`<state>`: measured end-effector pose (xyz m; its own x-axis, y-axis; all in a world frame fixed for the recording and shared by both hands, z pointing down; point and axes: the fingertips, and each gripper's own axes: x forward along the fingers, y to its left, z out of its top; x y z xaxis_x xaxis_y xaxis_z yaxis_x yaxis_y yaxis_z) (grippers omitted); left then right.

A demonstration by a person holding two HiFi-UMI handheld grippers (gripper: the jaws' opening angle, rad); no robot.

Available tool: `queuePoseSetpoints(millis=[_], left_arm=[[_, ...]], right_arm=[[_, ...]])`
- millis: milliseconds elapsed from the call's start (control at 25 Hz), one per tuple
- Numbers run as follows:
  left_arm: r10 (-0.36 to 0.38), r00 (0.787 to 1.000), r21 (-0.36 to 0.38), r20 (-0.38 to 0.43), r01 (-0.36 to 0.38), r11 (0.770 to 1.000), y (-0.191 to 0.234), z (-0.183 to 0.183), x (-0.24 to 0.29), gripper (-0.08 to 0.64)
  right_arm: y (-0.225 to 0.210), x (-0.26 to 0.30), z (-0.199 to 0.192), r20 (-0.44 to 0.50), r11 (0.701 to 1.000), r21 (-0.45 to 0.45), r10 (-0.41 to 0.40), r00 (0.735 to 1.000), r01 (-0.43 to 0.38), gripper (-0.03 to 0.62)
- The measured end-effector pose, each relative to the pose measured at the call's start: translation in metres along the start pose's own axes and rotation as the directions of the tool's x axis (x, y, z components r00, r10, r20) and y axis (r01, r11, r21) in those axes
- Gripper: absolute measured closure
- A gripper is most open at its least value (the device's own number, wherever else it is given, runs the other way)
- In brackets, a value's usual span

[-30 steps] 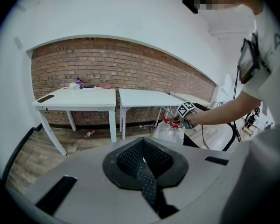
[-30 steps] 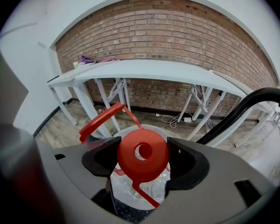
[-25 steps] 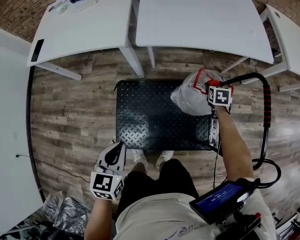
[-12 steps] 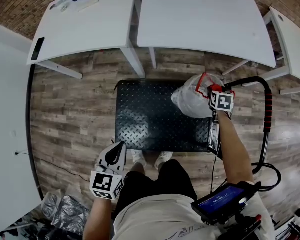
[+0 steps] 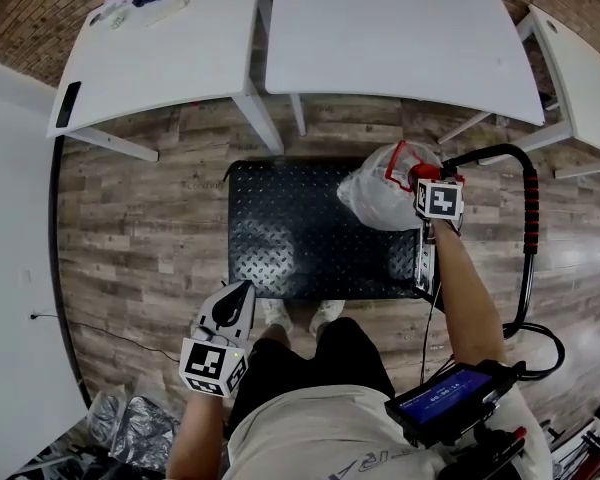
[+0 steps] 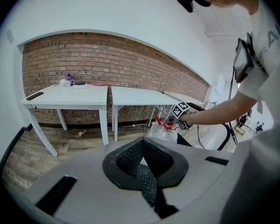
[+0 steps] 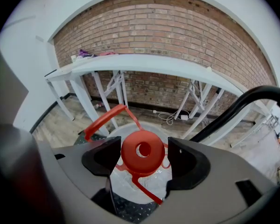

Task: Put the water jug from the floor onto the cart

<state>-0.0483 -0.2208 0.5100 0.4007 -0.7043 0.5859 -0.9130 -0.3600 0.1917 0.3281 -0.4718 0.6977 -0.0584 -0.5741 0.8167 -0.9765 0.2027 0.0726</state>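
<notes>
Unmoved clear jug (image 5: 375, 196), red cap (image 7: 142, 151), studded cart (image 5: 290, 236)

white tables (image 5: 400, 28), brick wall (image 7: 177, 27), wood floor (image 5: 140, 228)

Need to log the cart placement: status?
Left gripper shut, empty. Right gripper closed on red cap of water jug. Jug resting on cart, handle end. Nothing blocking.

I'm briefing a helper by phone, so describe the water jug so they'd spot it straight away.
Start at the black checker-plate cart on the wood floor before the white tables. At its right end, beside the red-gripped push handle, stands the clear plastic water jug. Its red cap and red loop handle set it apart, with the right gripper at the cap.
</notes>
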Motion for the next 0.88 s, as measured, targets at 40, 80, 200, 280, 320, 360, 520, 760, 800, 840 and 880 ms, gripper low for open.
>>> queuePoseSetpoints(millis=[40,80,200,280,320,360,520,760,800,840,880], left_arm=[[-0.009,1.0,0.002,0.001,0.009,1.0,-0.001,0.0,0.0,0.56],[-0.019,1.0,0.005,0.004,0.019,1.0,-0.001,0.001,0.0,0.56],[-0.053,0.998,0.013,0.018,0.053,0.999,0.001,0.004,0.003,0.56],[-0.084,0.996,0.021,0.027,0.083,0.996,0.001,0.007,0.006,0.56],[-0.101,0.994,0.026,0.032,0.1,0.995,0.001,0.01,0.008,0.56],[-0.119,0.992,0.03,0.037,0.118,0.993,0.002,0.013,0.009,0.56],[-0.196,0.978,0.063,0.068,0.191,0.98,0.005,0.027,0.009,0.56],[-0.281,0.948,0.144,0.148,0.26,0.955,0.018,0.061,-0.014,0.56],[-0.294,0.942,0.158,0.163,0.27,0.95,0.019,0.067,-0.019,0.56],[-0.308,0.935,0.168,0.175,0.28,0.945,0.02,0.072,-0.024,0.56],[-0.322,0.929,0.175,0.183,0.291,0.94,0.021,0.076,-0.029,0.56]], right_arm=[[0.0,-0.008,0.004,0.027,1.0,-0.004,0.0,1.0,0.001,0.279],[-0.001,-0.018,0.011,0.06,1.0,-0.002,-0.002,0.998,0.003,0.279],[0.004,-0.065,0.041,0.186,1.0,0.021,-0.008,0.983,0.005,0.279],[0.009,-0.104,0.061,0.279,0.999,0.034,-0.016,0.96,0.007,0.279],[0.011,-0.125,0.071,0.323,0.999,0.041,-0.025,0.946,0.012,0.28],[0.014,-0.145,0.079,0.365,0.999,0.049,-0.035,0.93,0.019,0.281],[0.038,-0.224,0.099,0.497,0.998,0.066,-0.049,0.867,0.018,0.282],[0.087,-0.317,0.081,0.582,0.988,0.155,-0.111,0.806,0.024,0.395],[0.098,-0.327,0.072,0.58,0.984,0.175,-0.114,0.807,0.013,0.41],[0.111,-0.337,0.062,0.575,0.982,0.19,-0.116,0.81,0.005,0.418],[0.124,-0.346,0.051,0.57,0.98,0.201,-0.119,0.813,0.003,0.432]])
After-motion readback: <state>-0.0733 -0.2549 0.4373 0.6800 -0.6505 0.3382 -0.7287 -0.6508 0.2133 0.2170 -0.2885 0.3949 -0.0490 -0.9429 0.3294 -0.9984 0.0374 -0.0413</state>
